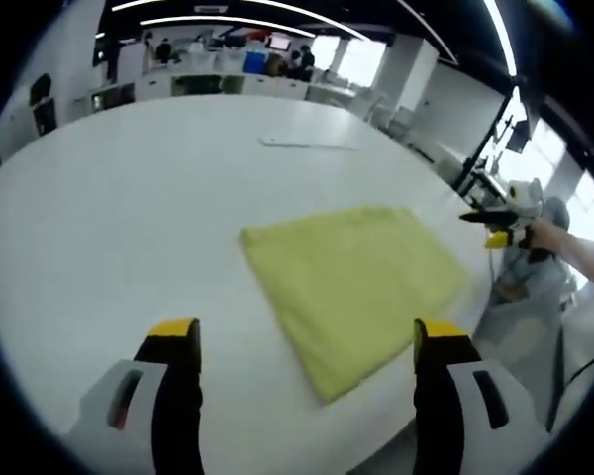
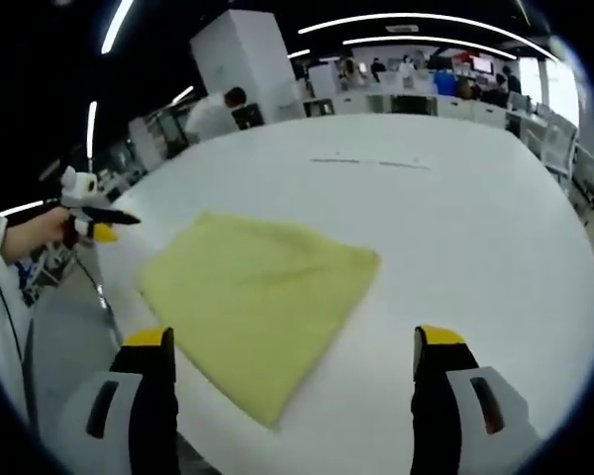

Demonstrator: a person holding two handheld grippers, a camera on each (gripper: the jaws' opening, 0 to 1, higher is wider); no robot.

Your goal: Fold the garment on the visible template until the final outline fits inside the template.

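Observation:
A yellow garment [image 1: 351,287], folded into a flat rough square, lies on the white table [image 1: 129,218] near its edge. In the left gripper view my left gripper [image 1: 307,341] is open, its jaws wide apart just before the cloth's near corner and holding nothing. Off the table's right edge a hand carries the right gripper [image 1: 500,223]. The right gripper view has the same garment [image 2: 252,292] ahead and slightly left of my open, empty right gripper [image 2: 293,346]. The left gripper [image 2: 89,213] hangs beyond the table edge at left. I see no template outline around the cloth.
A thin grey mark [image 1: 307,144] lies on the far part of the table, also the mark [image 2: 371,161] in the right gripper view. Past the table stand office desks and a white pillar [image 2: 247,59]. A person in white [image 2: 213,114] bends nearby.

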